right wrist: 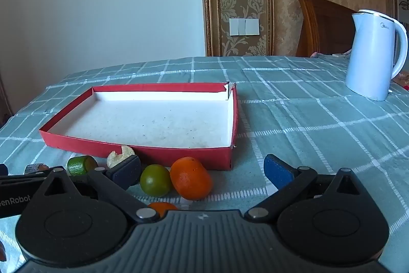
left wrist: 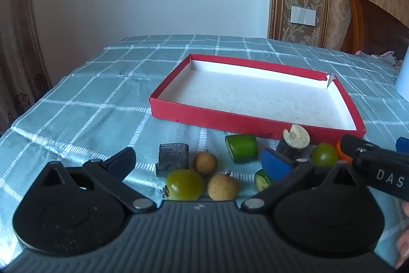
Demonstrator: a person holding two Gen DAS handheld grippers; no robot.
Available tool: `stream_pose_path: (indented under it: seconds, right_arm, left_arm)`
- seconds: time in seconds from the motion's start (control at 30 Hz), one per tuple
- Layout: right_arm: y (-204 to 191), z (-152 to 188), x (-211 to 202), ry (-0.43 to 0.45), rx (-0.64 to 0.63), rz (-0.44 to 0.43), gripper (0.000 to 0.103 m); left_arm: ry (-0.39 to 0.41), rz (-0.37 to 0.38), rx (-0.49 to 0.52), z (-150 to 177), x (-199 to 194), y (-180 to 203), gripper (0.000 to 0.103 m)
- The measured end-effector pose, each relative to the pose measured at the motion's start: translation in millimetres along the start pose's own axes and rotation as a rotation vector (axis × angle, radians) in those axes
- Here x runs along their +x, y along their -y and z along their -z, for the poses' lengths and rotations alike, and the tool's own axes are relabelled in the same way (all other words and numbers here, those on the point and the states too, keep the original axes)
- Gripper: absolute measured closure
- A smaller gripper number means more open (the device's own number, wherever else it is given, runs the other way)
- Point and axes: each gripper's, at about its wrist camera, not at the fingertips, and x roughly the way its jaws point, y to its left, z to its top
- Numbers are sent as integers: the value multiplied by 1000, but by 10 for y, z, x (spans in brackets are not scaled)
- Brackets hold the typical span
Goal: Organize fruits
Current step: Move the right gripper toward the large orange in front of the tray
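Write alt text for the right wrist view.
An open right gripper hovers over a checked tablecloth, holding nothing, with an orange fruit and a green fruit between its fingers. Behind them lies an empty red tray; a white kettle stands far right.

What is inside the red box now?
The red box holds no fruit; only its white, slightly speckled floor shows. The near wall hides a thin strip of floor just behind it in both views.

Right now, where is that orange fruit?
In the right wrist view, the orange fruit lies on the tablecloth before the red box's right corner, beside a green fruit.
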Motion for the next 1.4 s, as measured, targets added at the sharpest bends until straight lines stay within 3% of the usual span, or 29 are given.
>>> stream_pose_path:
  seconds: [0.17, 0.5, 1.4]
  right_arm:
    - [6, -22, -31, -8, -22, 3, 0]
    - [20, 52, -272, 73, -48, -25, 0]
    - [64, 96, -242, 38, -48, -41, 0]
  left_arm:
    - [-9, 13, 10, -29, -12, -37, 0]
    - [3, 5, 51, 74, -107, 17, 0]
    - [-10, 26, 57, 140, -96, 15, 0]
